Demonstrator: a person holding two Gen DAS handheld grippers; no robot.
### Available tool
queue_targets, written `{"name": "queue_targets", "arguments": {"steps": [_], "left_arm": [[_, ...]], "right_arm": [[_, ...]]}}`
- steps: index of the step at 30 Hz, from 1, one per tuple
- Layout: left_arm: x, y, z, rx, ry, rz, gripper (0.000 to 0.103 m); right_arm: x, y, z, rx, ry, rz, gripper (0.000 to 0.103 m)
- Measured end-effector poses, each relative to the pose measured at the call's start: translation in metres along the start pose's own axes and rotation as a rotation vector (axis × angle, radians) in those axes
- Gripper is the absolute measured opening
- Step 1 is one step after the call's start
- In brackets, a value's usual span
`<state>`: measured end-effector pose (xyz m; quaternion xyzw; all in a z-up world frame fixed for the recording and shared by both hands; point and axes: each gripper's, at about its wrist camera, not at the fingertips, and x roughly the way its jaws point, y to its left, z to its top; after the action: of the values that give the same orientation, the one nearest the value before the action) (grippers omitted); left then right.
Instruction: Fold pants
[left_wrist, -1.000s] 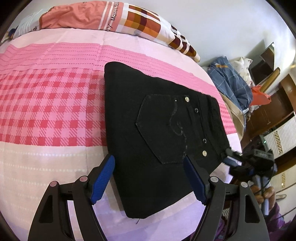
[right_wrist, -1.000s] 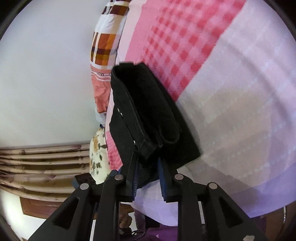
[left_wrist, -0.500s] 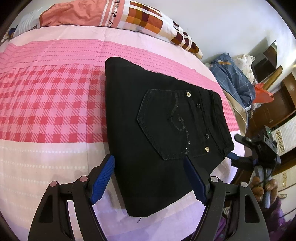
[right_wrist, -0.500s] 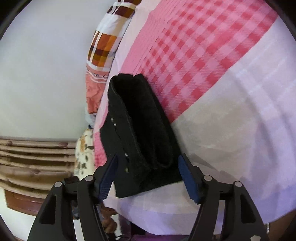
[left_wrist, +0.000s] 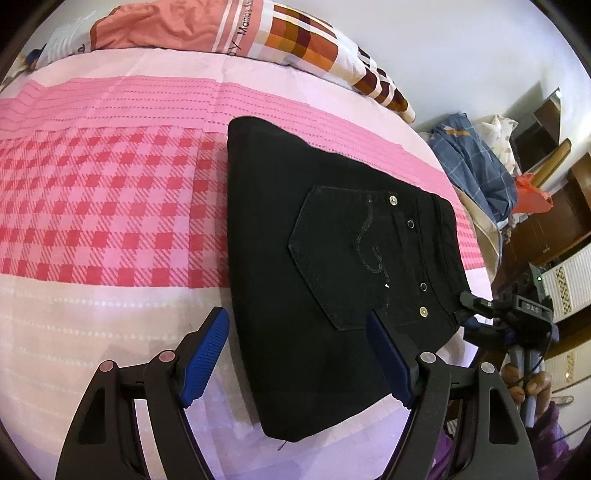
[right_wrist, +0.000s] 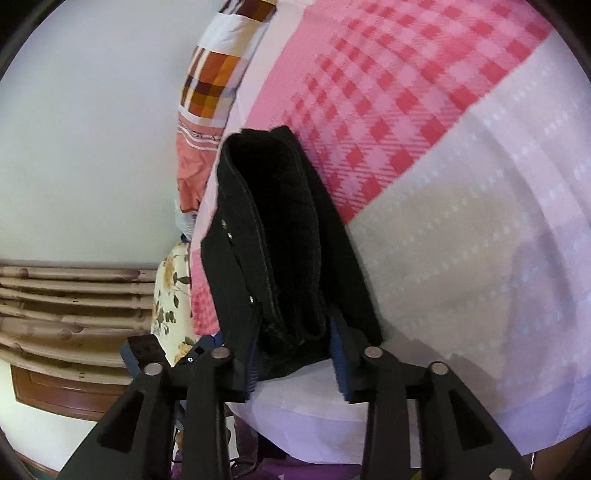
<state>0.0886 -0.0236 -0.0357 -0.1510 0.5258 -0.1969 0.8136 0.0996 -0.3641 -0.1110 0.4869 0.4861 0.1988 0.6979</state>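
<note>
The black jeans (left_wrist: 332, 280) lie folded into a compact stack on the bed, resting on the pink checked bedsheet (left_wrist: 110, 221), with a stitched back pocket (left_wrist: 343, 258) and its metal rivets facing up. In the left wrist view the stack runs from the pink striped band of the sheet down to the pale band near the bed's edge, and a patterned pillow (left_wrist: 258, 33) sits at the far end of the bed. The left tool (left_wrist: 299, 362) hovers over the near end of the jeans with its blue-padded fingers (left_wrist: 207, 354) spread wide; one pad is over the sheet just beside the cloth and the other over the cloth, and neither presses on anything. At the waistband corner on the right of that view, the right tool (left_wrist: 469, 314) reaches in from beyond the bed's edge, with a hand (left_wrist: 528, 380) gripping its handle below. The right wrist view looks along the layered edge of the stack (right_wrist: 280, 236): the right tool's (right_wrist: 295, 354) jaws have just been closing, and the thick folded end of the jeans sits between its two fingers (right_wrist: 338, 350). Both pads lie against the cloth, so the tool grips that end of the fold at a middling width. Beyond the bed on the right of the left view lies a heap of clothes (left_wrist: 476, 162) by dark wooden furniture (left_wrist: 546, 221).
</note>
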Motion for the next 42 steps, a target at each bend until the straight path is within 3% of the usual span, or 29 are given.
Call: {"name": "queue_targets", "arguments": {"steps": [2,9,12,16,19,24,35,42], "left_arm": [[-0.003,0.002,0.000,-0.001,-0.011,0.003,0.077],[-0.006,0.002,0.004,0.022,-0.028,0.051,0.077],[-0.006,-0.005,0.007,0.051,-0.054,0.093,0.077],[-0.005,-0.013,0.010,0.085,-0.092,0.154,0.077],[-0.002,-0.017,0.012,0.107,-0.101,0.198,0.077],[0.002,-0.022,0.011,0.149,-0.109,0.266,0.077],[0.008,-0.026,0.007,0.186,-0.101,0.319,0.077],[0.017,-0.023,0.008,0.188,-0.069,0.329,0.077]], "right_arm": [[-0.005,-0.001,0.002,0.014,-0.028,0.029,0.051],[-0.026,0.004,0.013,0.008,-0.140,0.066,0.062],[-0.028,0.022,0.012,-0.081,-0.165,-0.002,0.063],[-0.021,0.058,0.001,-0.291,-0.186,-0.173,0.066],[-0.015,0.067,-0.003,-0.353,-0.186,-0.206,0.072],[-0.013,0.063,-0.001,-0.332,-0.181,-0.204,0.073],[-0.014,0.053,0.001,-0.280,-0.183,-0.173,0.078],[-0.014,0.057,0.010,-0.316,-0.185,-0.237,0.086]]}}
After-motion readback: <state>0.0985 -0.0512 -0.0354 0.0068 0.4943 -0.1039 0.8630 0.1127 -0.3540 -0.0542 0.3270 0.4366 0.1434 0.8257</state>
